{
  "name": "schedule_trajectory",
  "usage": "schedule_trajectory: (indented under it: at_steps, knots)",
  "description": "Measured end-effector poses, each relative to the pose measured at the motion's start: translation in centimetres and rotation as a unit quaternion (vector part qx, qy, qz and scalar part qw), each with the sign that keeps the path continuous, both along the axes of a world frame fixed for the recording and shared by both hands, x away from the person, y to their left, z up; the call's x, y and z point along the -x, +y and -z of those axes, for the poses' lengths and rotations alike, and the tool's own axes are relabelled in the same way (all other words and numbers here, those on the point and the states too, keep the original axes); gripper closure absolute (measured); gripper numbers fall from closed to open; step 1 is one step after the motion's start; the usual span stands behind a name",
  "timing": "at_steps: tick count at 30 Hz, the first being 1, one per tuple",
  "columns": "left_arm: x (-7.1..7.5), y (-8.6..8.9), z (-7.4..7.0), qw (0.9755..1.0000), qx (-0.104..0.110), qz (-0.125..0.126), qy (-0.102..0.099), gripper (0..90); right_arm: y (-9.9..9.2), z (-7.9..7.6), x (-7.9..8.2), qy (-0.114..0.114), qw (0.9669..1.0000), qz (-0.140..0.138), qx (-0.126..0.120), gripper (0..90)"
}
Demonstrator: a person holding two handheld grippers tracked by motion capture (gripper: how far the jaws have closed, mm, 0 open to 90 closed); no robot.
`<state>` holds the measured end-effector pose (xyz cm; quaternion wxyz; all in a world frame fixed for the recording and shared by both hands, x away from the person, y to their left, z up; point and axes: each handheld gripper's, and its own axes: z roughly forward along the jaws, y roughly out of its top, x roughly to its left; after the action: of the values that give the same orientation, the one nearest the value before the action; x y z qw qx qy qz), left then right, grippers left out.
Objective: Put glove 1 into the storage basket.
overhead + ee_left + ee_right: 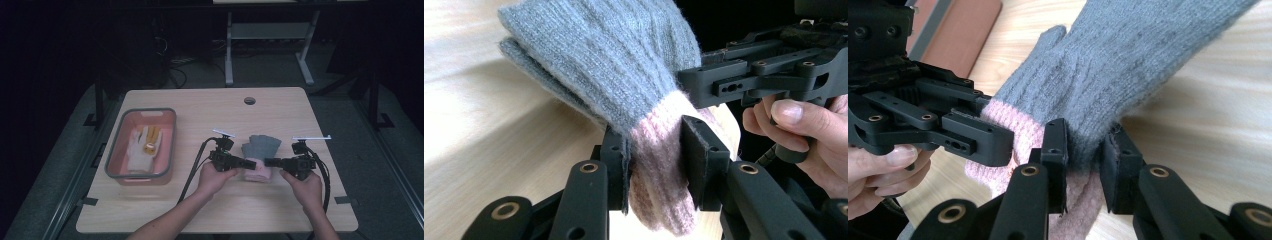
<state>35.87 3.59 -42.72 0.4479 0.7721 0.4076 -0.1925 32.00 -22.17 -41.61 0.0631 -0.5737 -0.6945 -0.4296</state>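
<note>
The grey rib-knit glove [262,146] with a fuzzy pink cuff [258,173] sits near the centre of the pale wooden table [200,107]. The left gripper [248,163] pinches the cuff from one side; the right gripper [270,162] clamps it from the other. A pink rectangular bin [114,150] holding a white glove [140,148] stands well apart to the left.

Left gripper [248,163] and right gripper [270,162] point inward, tips nearly meeting, fingers clamped
</note>
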Motion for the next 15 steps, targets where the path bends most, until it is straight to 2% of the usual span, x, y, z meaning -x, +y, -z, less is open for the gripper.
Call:
schedule_trajectory:
  at_steps: [15]
  knots:
    - [0.2, 3.2, -2.6, 0.9997, -0.002, -0.011, -0.022, 66.0, 2.7, -2.0, -0.9, -0.014, 0.9994, -0.027, -0.014, 74.6]
